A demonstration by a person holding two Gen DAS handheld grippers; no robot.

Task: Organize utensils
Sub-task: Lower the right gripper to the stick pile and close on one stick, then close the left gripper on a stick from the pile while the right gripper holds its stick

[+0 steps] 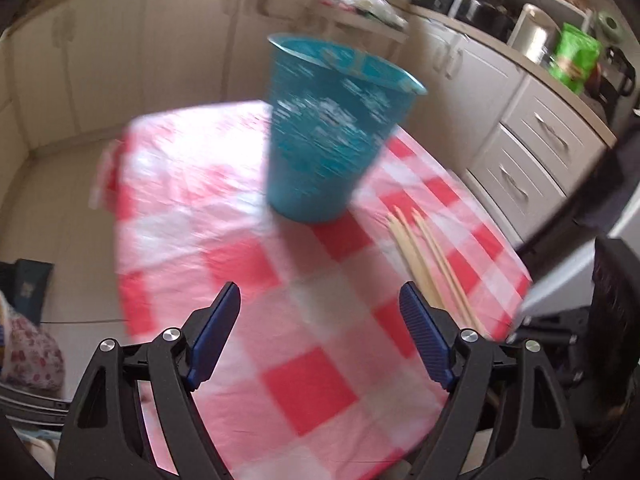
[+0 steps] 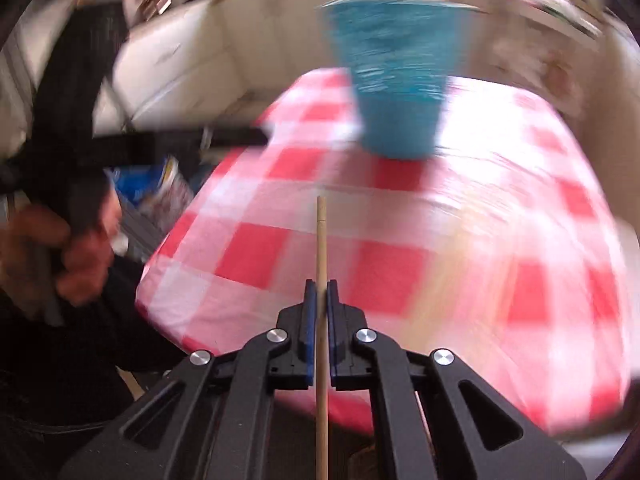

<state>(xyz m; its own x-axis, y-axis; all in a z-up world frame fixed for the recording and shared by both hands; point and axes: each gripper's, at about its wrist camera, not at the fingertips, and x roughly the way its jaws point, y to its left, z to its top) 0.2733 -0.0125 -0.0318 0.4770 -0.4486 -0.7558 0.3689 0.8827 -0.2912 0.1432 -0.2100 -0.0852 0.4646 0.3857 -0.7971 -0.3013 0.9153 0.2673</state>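
A blue plastic cup [image 1: 332, 128] stands upright on the red-and-white checked tablecloth [image 1: 280, 340]; it also shows, blurred, in the right wrist view [image 2: 400, 80]. Wooden chopsticks [image 1: 428, 260] lie on the cloth to the right of the cup, near the table's right edge. My left gripper [image 1: 320, 328] is open and empty, above the cloth in front of the cup. My right gripper [image 2: 321, 292] is shut on a single wooden chopstick [image 2: 321, 240], which points forward toward the cup.
White kitchen cabinets with drawers [image 1: 532, 152] run along the right, with a counter holding a green bag [image 1: 576, 60] and a metal pot [image 1: 536, 32]. A black chair [image 1: 616, 308] stands by the table's right edge. The person's hand [image 2: 60, 256] shows at left.
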